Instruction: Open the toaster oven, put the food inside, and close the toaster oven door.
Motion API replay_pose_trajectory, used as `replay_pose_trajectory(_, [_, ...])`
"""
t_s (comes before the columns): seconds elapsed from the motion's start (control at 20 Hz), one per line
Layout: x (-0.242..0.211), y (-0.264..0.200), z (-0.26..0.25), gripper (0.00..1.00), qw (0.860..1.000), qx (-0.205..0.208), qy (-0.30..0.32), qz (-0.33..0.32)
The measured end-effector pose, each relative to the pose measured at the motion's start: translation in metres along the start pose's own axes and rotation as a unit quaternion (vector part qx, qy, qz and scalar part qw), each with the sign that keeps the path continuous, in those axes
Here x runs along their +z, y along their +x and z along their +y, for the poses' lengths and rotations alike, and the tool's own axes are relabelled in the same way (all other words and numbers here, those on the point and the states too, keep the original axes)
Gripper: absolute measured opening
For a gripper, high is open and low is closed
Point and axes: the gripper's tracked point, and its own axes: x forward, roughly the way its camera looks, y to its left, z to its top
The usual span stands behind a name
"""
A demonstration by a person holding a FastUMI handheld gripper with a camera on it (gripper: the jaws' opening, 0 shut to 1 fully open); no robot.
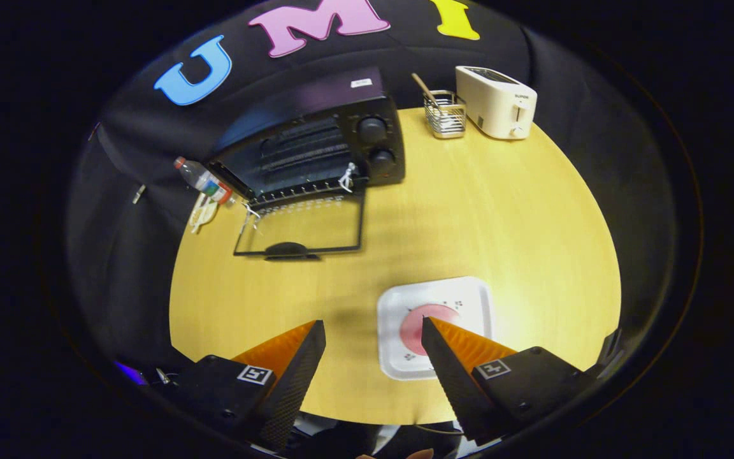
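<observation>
Right now the gripper [373, 328] is hovering above the near part of a round wooden table [507, 210], its 2 fingers spread wide apart and pinching nothing. Bare tabletop is showing in the gap between them. The right finger's tip is overlapping a white, square-cornered plate [462, 299] that is lying flat on the table, and on that plate a round pink piece of food [418, 325] is sitting, partly hidden behind that fingertip. Plate and food are lying off to the right of the gap, not between the fingers.

Well beyond the fingers, toward the far left of the table, a black toaster oven [316, 143] is standing with its glass door [300, 226] folded all the way down onto the tabletop, the handle at the near edge. Its dark inside is lying open, with a wire rack showing at the front, and 2 round knobs [373, 143] are sitting one above the other on its right-hand panel.

Just left of the oven, at the table's rim, a plastic bottle [204, 182] is leaning. At the far side of the table a wire basket [446, 115] is holding a wooden utensil, and just beside it on the right a cream-coloured slot toaster [497, 102] is standing.
</observation>
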Motion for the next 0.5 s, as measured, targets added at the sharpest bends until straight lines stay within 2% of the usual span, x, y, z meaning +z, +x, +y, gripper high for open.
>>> replay_pose_trajectory(0.25, [-0.015,0.014,-0.076,0.99,0.998,-0.031,0.006,0.059])
replay_pose_trajectory(0.5, [-0.033,0.049,-0.116,0.99,0.993,-0.047,0.018,0.107])
